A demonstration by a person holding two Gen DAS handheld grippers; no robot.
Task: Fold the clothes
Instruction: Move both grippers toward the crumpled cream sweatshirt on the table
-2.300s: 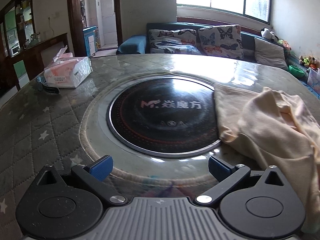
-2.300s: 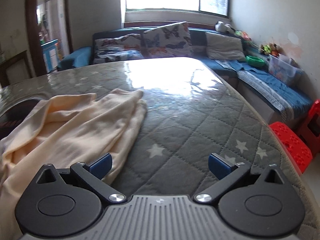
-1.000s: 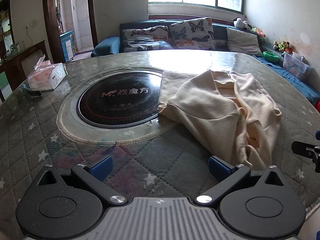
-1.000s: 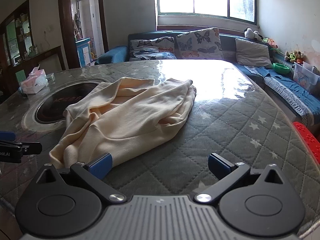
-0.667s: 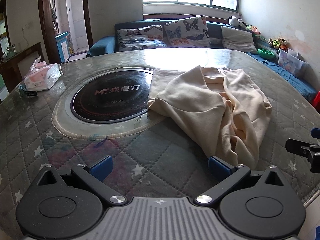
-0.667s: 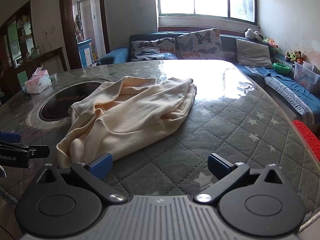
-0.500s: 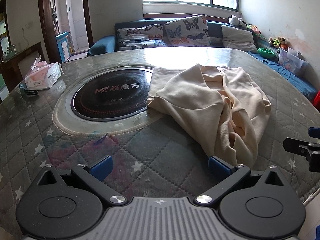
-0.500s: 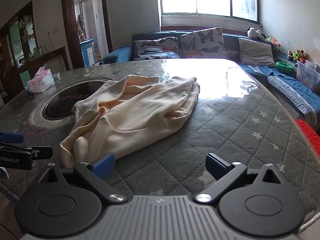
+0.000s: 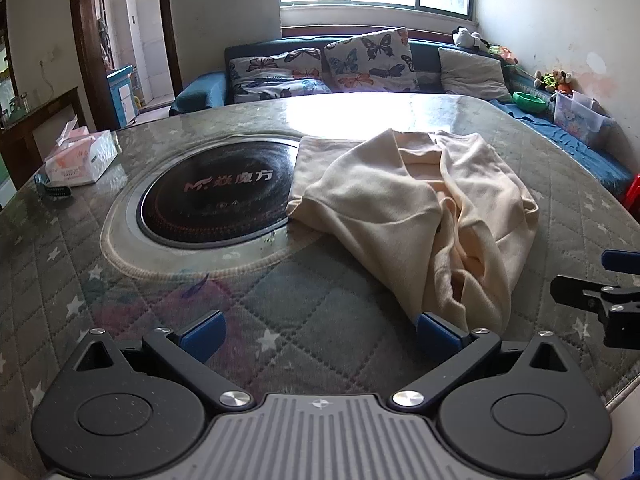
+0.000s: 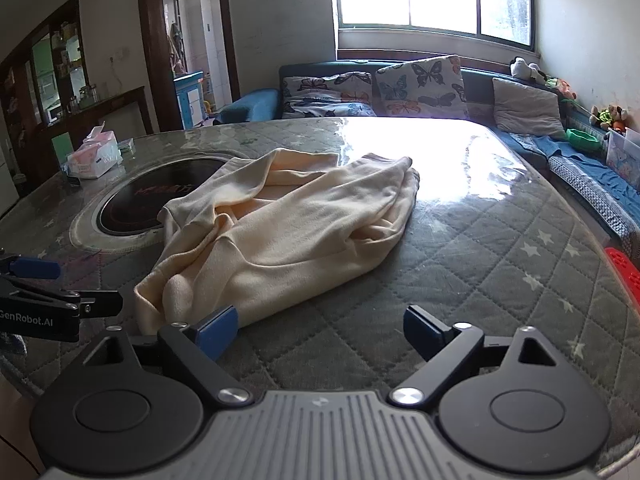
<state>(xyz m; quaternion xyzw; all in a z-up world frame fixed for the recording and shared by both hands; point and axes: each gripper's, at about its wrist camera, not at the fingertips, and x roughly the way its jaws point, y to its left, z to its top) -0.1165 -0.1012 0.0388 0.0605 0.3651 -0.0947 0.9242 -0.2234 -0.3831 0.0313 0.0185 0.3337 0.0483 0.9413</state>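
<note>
The cream sweatshirt (image 10: 288, 232) is lying in a crumpled heap on the quilted table (image 10: 500, 264), partly over the built-in hotplate (image 9: 216, 196) marked "M" plus Chinese characters. It looks soft, light and floppy, so I'd pinch the near hem corners. My left gripper (image 9: 318, 330) is spread wide and empty; my right gripper (image 10: 320, 330) is closing on nothing, and the left one reads "GenRobot.AI".

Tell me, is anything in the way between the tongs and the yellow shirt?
No, nothing visible blocks them. The cream garment lies crumpled on the quilted table, its near edge beside the inner fingers of both tongs. The left tongs are open and empty. The right tongs are closing, nothing between them yet.
</note>
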